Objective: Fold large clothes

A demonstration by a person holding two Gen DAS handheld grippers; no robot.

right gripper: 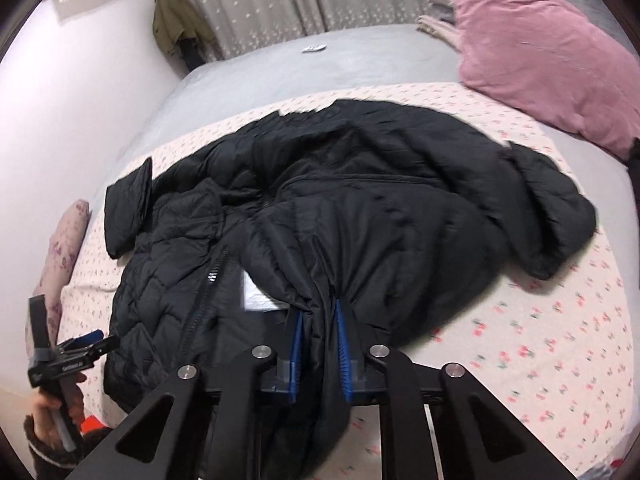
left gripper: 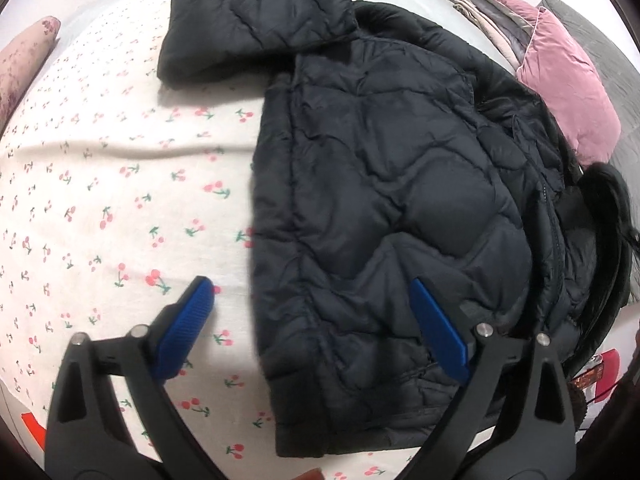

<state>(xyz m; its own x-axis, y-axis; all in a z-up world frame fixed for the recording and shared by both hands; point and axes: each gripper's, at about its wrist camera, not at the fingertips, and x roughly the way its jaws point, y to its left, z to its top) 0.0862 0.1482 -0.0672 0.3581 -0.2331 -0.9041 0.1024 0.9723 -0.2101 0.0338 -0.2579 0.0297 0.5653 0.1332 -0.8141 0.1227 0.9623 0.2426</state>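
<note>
Right claw (right gripper: 320, 344) pinching puffy quilted black jacket (right gripper: 360, 200), left claw (left gripper: 316, 320) spread, cherry-print sheet (left gripper: 100, 160), perhaps cotton.

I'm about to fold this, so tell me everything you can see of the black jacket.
The black jacket is a quilted, puffy, slightly shiny coat lying open and rumpled on the cherry-print bedsheet. Its zipper is undone, showing a white label inside. One sleeve is spread to each side. The right tongs pinch its near edge; the left tongs stand open over its hem.
</note>
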